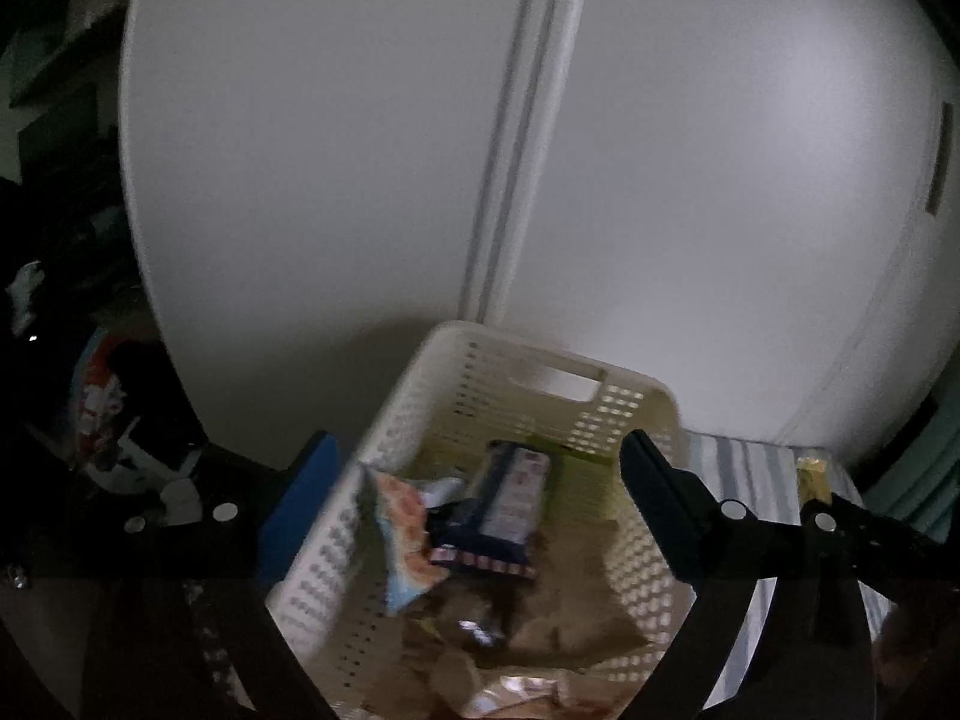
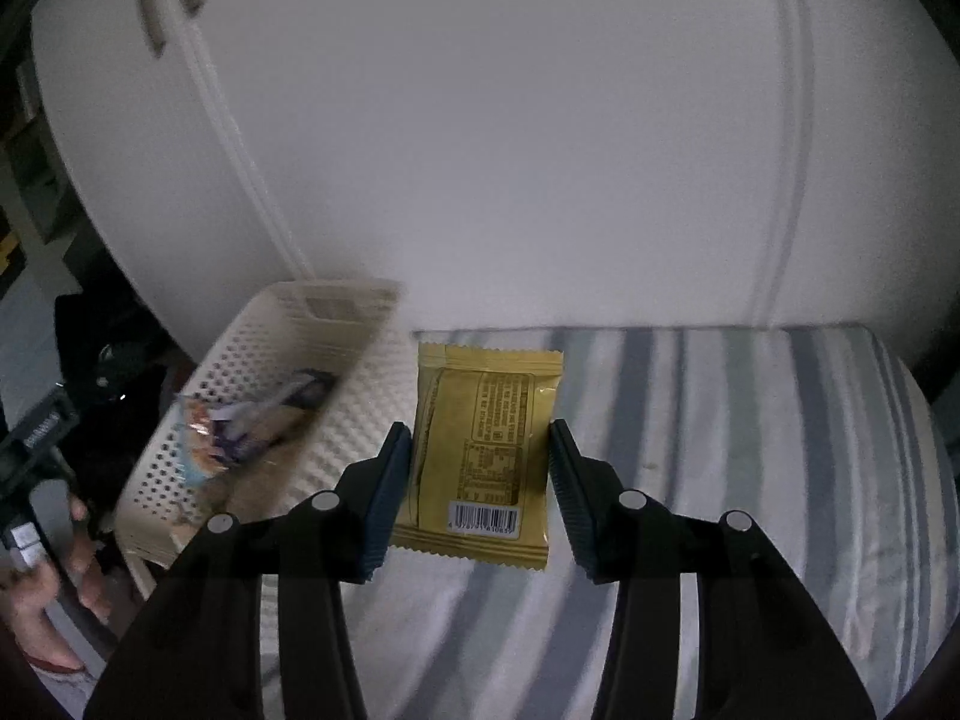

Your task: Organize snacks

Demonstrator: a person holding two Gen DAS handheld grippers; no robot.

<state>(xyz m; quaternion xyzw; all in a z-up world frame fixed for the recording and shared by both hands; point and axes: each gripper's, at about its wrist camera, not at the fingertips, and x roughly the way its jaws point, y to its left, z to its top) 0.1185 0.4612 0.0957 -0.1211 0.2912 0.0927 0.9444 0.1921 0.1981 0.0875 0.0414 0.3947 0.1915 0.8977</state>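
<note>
A: Looking through the left wrist view first, the left gripper (image 1: 480, 498) stands wide apart with nothing between its fingers, straddling the cream basket (image 1: 624, 402), which sits against a white cabinet (image 1: 336, 156). Snacks already lie inside: a dark blue packet (image 1: 510, 504) and a pale orange-printed pouch (image 1: 402, 516) to its left. This view is blurred, so I cannot tell whether the fingers touch the basket walls.

B: And the right wrist view?

A: The right gripper (image 2: 480, 468) is parted about a packet's width, its pads on either side of the yellow snack packet (image 2: 486, 450). The packet lies flat, barcode side up, on the striped cloth (image 2: 750, 450), just right of the basket. Whether the pads touch its edges yet, I cannot tell.

B: So how should the pickup go?

A: I judge it best to squeeze across the packet's middle, since the wrapper is thin and may buckle or slip. Then lift clear of the rim, carry it left, and let go low over the open space near the basket's far end.
</note>
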